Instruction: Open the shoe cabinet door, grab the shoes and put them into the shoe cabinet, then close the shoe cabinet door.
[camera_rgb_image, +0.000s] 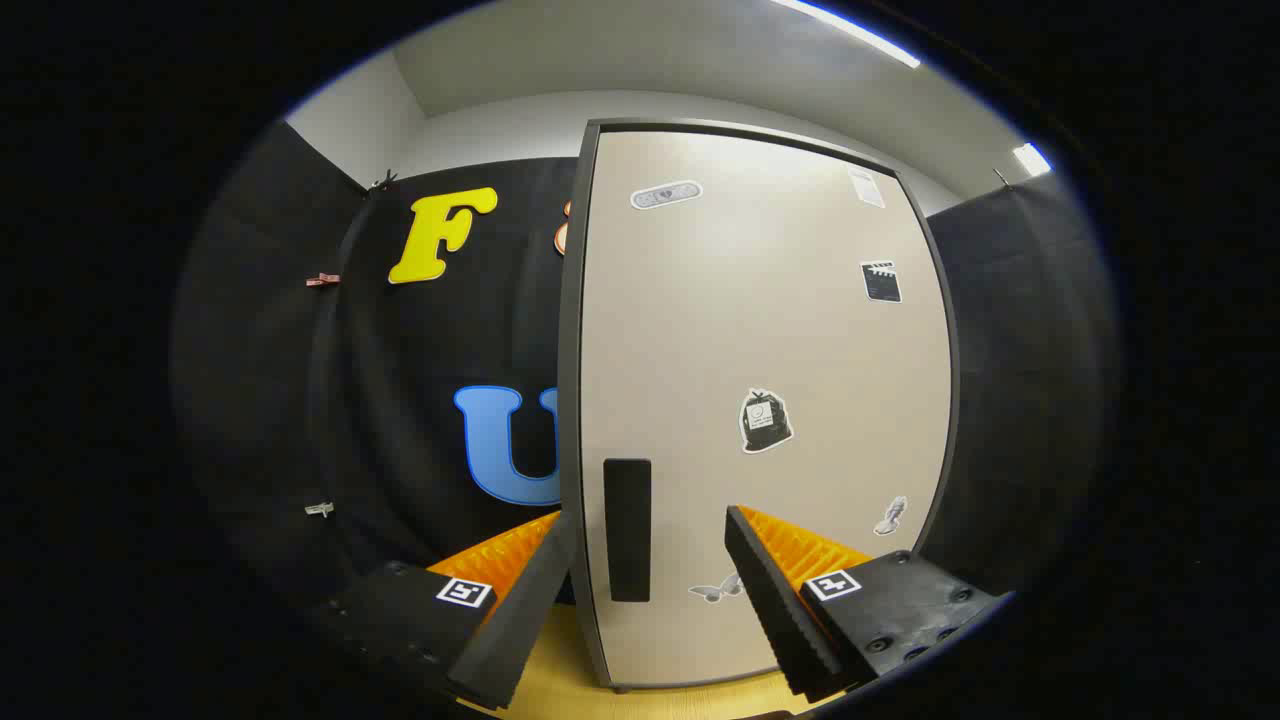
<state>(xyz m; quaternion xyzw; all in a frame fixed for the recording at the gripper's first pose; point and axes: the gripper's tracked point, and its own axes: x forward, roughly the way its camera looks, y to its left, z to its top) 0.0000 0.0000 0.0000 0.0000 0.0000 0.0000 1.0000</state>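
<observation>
Tall beige shoe cabinet door with dark frame (760, 400) stood shut, dead ahead of gripper (640, 580), long axis vertical. Black upright bar handle (627, 528) sat near door's left edge, between fingers. Gripper was released, fingers spread wide, straddling handle without touching – likely lined up to clamp and pull. Yellow wooden floor (560, 670) below. Shoes unseen

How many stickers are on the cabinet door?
6 on the door: one top left, one top right, one below that, one mid-door, one low right, one beside the handle, low. The open gripper may hide more.
</observation>
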